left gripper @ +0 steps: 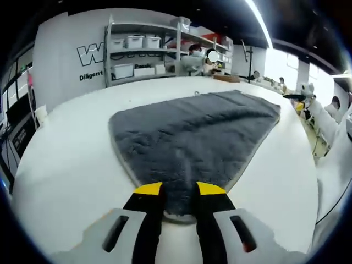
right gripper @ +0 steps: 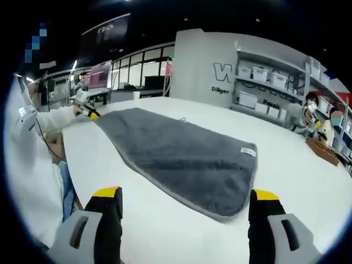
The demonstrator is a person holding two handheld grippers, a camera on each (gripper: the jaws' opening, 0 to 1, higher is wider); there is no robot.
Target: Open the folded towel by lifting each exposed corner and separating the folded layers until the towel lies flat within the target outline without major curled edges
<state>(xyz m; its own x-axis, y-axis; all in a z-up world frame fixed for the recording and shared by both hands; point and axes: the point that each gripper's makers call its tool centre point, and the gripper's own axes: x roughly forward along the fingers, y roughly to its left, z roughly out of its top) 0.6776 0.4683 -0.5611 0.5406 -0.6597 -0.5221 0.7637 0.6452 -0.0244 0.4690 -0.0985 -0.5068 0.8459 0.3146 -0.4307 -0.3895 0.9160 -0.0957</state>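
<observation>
A white worktop (left gripper: 66, 159) is seen in both views, with a grey towel (left gripper: 192, 137) laid out on it in a long folded strip. In the right gripper view the towel (right gripper: 181, 159) is seen lengthwise, a small white label (right gripper: 248, 152) at its near right corner. Shelving (left gripper: 143, 49) with white bins is set against the back wall, and people are seated beyond the worktop's far edge. In the left gripper view the left tongs (left gripper: 180, 190) are closed down on the towel's near corner, the pile bunched between the yellow tips. The same left tongs (right gripper: 91, 114) are seen at the towel's far end in the right gripper view. The right tongs (right gripper: 186, 193) are held wide apart, just short of the towel's near edge, with nothing gripped.
</observation>
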